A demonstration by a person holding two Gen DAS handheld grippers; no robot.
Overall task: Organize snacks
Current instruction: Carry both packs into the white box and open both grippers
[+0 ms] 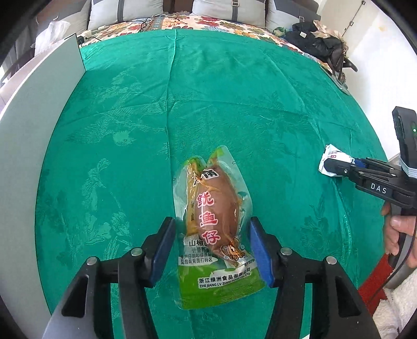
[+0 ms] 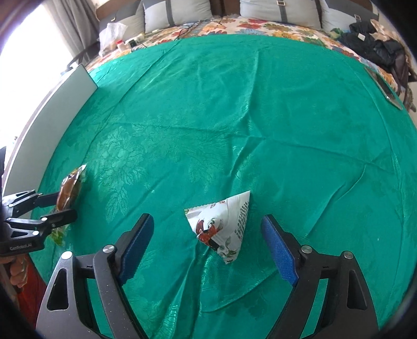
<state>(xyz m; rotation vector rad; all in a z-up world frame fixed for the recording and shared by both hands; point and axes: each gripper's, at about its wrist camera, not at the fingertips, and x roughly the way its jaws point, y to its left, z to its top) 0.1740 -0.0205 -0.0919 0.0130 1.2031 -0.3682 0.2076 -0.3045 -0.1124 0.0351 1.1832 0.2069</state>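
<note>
A clear and green squid snack packet lies on the green tablecloth. My left gripper is open, one blue pad on each side of the packet, not pressing it. A white triangular snack packet with red print lies on the cloth between the open fingers of my right gripper, touching neither pad. In the left wrist view the right gripper shows at the right edge over the white packet. In the right wrist view the left gripper and the squid packet show at the left edge.
A white board stands along the left side of the table. A flowered bedspread with pillows, cables and dark clothes lies behind the table. A flat grey object rests at the far right edge.
</note>
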